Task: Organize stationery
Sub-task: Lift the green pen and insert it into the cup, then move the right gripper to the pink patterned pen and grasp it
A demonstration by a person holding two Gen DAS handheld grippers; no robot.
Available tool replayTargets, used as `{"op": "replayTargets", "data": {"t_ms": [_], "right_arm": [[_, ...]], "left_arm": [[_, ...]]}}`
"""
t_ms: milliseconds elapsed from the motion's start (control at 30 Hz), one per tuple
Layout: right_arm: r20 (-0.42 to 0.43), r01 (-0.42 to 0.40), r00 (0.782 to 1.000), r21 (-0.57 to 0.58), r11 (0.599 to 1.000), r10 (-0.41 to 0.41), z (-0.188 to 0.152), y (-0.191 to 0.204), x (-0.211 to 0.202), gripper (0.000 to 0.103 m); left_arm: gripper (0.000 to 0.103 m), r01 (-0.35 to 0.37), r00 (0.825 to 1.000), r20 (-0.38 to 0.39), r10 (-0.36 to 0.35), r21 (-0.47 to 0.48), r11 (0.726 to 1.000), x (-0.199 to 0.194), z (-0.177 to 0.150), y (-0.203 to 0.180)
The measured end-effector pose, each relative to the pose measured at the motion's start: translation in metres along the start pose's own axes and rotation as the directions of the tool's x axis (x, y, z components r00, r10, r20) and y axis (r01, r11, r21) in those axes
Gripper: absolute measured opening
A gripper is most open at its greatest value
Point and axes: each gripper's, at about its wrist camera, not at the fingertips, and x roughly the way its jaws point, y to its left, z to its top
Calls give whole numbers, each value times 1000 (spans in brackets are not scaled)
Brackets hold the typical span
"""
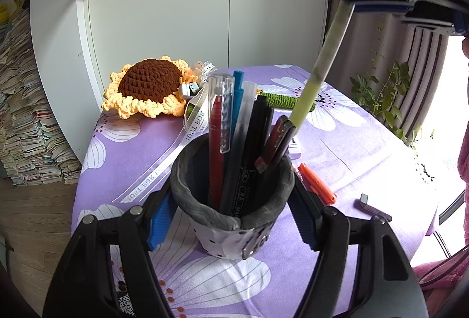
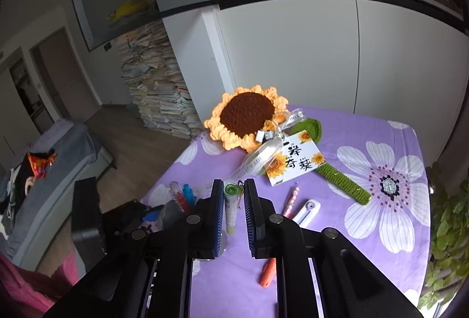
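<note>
A grey-rimmed pen cup (image 1: 222, 233) stands on the purple flowered tablecloth (image 1: 366, 148). It holds several pens: red, blue, clear and black. My left gripper (image 1: 231, 218) is shut on the cup, one blue pad on each side. My right gripper (image 1: 410, 4) hangs high at the upper right, shut on a pale green pen (image 1: 319, 69). The pen slants down, and its lower end is just above the cup's far rim. In the right wrist view the same green pen (image 2: 231, 206) sits between the right gripper (image 2: 233, 186) pads, with the cup's pens (image 2: 183, 197) to the left.
Loose on the cloth lie an orange pen (image 2: 268, 271), a pink pen (image 2: 290, 199), a white cutter (image 2: 306, 209) and a grey piece (image 1: 372, 208). A crochet sunflower (image 2: 246, 115) with ribbon and card (image 2: 296, 159) fills the far side. A plant (image 2: 448, 230) stands right of the table.
</note>
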Motion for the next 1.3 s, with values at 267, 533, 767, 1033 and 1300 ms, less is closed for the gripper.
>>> {"op": "replayTargets", "data": {"t_ms": [267,533,767,1033,1300], "right_arm": [[88,-106,990,-87,991,114,20,36,-29,15],[17,-124,992,-154,980,128,12,55,6,15],[-70,-114,992,-166,980,104,-4,59,50,15],[-120,-170,980,-92,981,158,-6,47,60,15],[-60,-152,987,-4,988,151,5,20,41,15]], "left_arm": [[70,9,1000,-9,-9,-10,1000,2,-1,1],[70,9,1000,-10,-9,-11,1000,2,-1,1],[69,21,1000,-19,-21,-33,999,3,-1,3],[69,18,1000,-17,-19,-31,999,3,0,2],[69,16,1000,-14,-16,-33,999,3,0,3]]}}
